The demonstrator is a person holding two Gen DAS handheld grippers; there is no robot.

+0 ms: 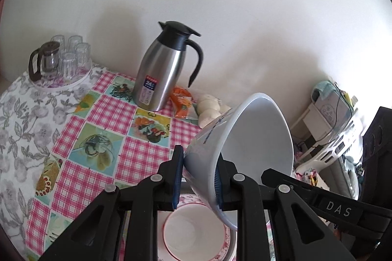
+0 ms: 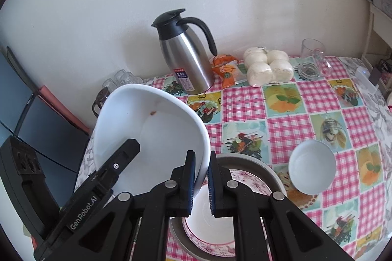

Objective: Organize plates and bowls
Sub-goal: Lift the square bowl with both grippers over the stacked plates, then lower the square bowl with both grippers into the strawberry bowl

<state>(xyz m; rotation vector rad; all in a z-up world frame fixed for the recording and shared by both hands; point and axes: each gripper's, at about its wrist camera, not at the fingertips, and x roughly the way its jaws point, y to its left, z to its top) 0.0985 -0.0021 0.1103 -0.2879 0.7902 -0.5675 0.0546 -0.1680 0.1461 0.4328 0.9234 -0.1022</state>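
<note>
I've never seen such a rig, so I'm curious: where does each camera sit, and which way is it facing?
Left wrist: on the left gripper, looking forward and down along its fingers, shut on the rim of the white bowl, over the checked table.
Right wrist: on the right gripper, facing likewise, pinching the opposite rim above the stacked plates.
Shared: the bowl, the steel jug, the table.

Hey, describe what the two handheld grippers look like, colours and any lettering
Both are matte black plastic linkages with silver round pivot pins and blue ribbed pads on the fingertips. The left gripper reads "GenRobot.AI" in the right wrist view; the right gripper reads "DAS" in the left wrist view.
</note>
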